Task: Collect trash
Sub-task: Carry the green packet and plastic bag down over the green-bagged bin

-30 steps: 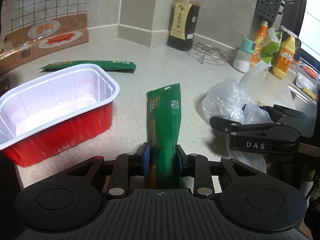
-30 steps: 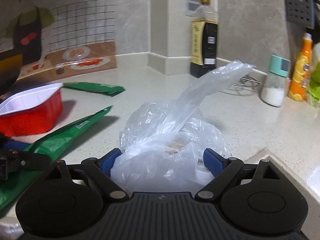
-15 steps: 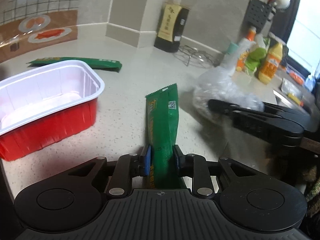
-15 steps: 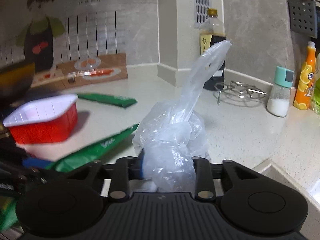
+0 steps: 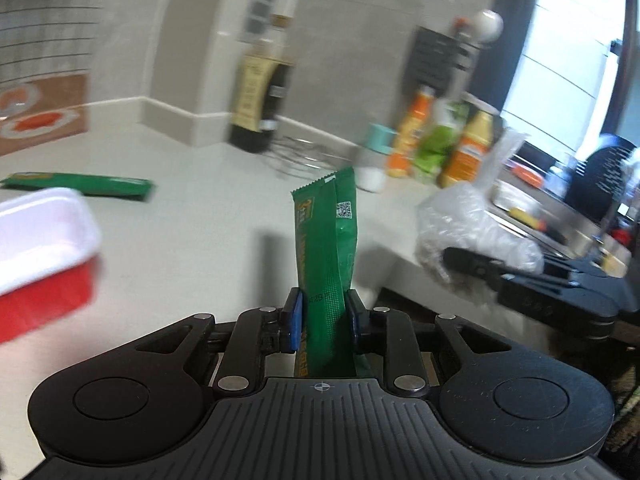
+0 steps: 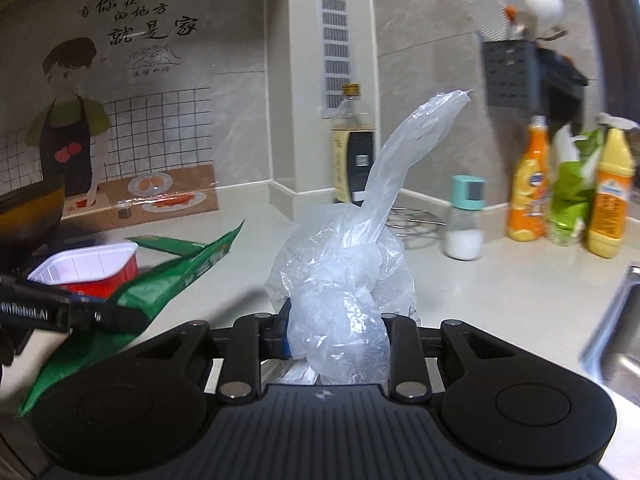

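The left tongs (image 5: 323,316) are clenched on a green wrapper (image 5: 326,240), which stands nearly upright between the blue pads (image 5: 295,320) and is lifted clear of the bench (image 5: 192,216). The right tongs (image 6: 338,334) are clenched on a crumpled clear plastic bag (image 6: 344,276); one loose strip of the bag rises up and to the right. In the left wrist view (blurred) the bag and the right tongs appear at the right edge, near the bench edge. A second green wrapper (image 5: 80,185) lies flat on the bench, just behind a red tray with a white interior (image 5: 44,248). A dark sauce bottle (image 6: 353,152), a wire trivet (image 6: 412,220), a teal-capped shaker (image 6: 466,220) and orange and yellow bottles stand along the back wall, well apart from the tray.
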Demonstrator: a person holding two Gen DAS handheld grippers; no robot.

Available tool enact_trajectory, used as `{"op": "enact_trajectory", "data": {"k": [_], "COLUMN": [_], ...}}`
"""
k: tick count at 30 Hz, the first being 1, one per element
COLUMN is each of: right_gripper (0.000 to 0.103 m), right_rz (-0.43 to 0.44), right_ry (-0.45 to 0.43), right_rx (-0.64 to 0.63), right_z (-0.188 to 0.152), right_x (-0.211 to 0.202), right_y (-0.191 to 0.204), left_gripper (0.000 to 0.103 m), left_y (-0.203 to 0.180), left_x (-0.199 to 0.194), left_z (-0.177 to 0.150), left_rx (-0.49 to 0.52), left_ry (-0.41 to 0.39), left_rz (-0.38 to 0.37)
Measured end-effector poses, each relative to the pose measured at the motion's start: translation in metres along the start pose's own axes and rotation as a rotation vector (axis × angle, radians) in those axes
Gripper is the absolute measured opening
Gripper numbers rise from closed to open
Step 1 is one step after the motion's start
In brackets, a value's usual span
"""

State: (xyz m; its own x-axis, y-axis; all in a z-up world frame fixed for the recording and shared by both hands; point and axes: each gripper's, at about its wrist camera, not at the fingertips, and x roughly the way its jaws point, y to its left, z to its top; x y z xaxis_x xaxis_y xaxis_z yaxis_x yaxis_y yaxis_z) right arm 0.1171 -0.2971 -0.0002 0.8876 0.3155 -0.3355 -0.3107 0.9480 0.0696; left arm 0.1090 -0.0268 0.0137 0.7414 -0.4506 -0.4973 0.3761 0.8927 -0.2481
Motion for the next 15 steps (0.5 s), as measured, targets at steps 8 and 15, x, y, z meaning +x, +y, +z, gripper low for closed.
{"op": "enact_trajectory", "data": {"k": [8,15], "right_gripper": [0.026,0.026], "right_rz": [-0.077,-0.127], "right_ry": [0.090,0.283], "right_rx": [-0.015,0.076], "right_z": [-0.052,-0.147], "right_x": [-0.037,-0.045], "right_y": [-0.028,-0.067], "left_gripper": [0.026,0.026], "left_y": [-0.051,-0.064], "left_x": [0.039,0.114], "left_z": [-0.059,-0.141], "left_rx": [0.033,0.001], "left_ry": [0.127,0.373], "left_rz": [-0.156,-0.171]}}
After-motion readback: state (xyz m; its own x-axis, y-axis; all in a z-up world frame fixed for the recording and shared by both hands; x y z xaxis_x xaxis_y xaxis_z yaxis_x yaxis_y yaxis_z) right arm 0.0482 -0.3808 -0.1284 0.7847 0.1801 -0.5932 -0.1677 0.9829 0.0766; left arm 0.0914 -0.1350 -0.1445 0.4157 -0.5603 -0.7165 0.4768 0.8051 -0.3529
